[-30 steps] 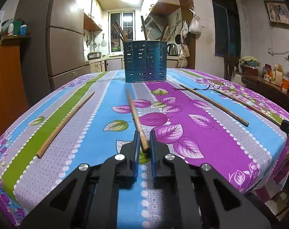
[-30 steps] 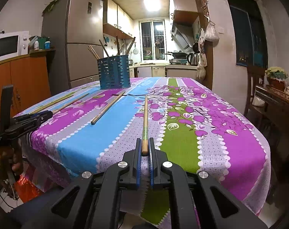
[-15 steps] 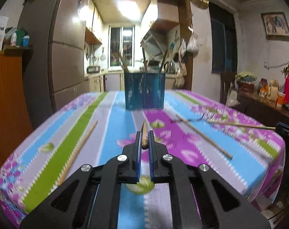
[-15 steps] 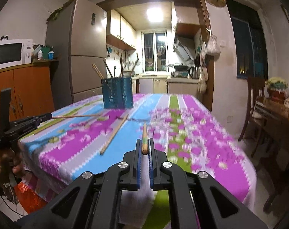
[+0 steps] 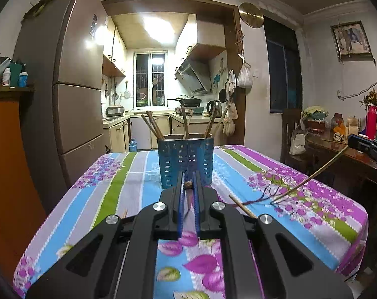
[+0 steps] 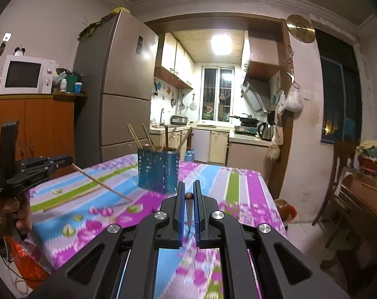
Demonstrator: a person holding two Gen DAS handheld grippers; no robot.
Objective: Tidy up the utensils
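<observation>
Both grippers — left gripper (image 5: 188, 185), right gripper (image 6: 188, 195) — clamped on one chopstick each; tip each upright over the blue holder (image 5: 186, 160) before releasing.

path: bare tablecloth (image 5: 138, 174) ahead | obstacle: blue holder (image 5: 186, 162) | loose chopstick (image 5: 242, 209) right

The perforated metal utensil holder (image 5: 186, 160) is deep blue — the desk's cloth (image 5: 128, 174) striped purple, sky blue, grey and green with printed leaves and flowers. Pale brown wooden chopsticks (image 5: 152, 125); black hand-held gripper (image 5: 188, 186), blue-padded.
</observation>
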